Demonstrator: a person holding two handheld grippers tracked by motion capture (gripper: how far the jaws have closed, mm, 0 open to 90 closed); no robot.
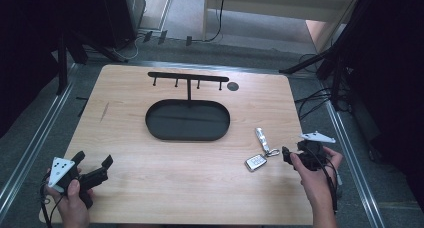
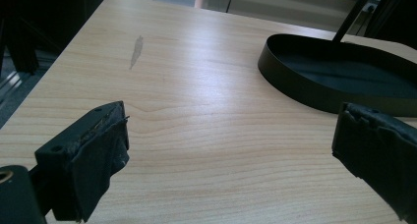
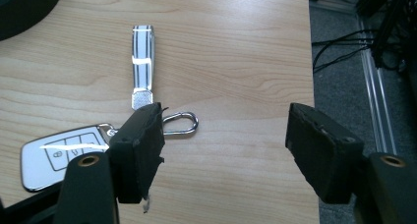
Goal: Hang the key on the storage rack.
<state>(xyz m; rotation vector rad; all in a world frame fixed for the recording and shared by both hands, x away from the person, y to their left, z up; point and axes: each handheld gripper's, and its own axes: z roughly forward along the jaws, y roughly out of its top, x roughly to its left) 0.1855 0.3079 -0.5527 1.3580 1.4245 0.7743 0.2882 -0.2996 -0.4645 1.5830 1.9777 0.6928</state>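
Observation:
A silver car key fob (image 1: pixel 256 162) lies on the wooden table (image 1: pixel 150 178) at the right, joined to a carabiner (image 1: pixel 272 152) and a striped metal strap (image 1: pixel 262 138). My right gripper (image 1: pixel 292 150) stands open just right of the carabiner. In the right gripper view, its left jaw overlaps the link between the fob (image 3: pixel 59 153) and the carabiner (image 3: pixel 182 123), and bare wood lies between the jaws of the gripper (image 3: pixel 226 130). The strap (image 3: pixel 142 62) points away. My left gripper (image 1: pixel 94 159) is open at the front left, holding nothing (image 2: pixel 231 130).
A black oval tray (image 1: pixel 150 120) sits mid-table with a thin post and a hook bar (image 1: pixel 188 77) behind it; its wall (image 2: pixel 314 94) is ahead-right of the left gripper. A small dark disc (image 1: pixel 232 86) lies at the back. Cables run on the floor (image 1: pixel 315 100) to the right.

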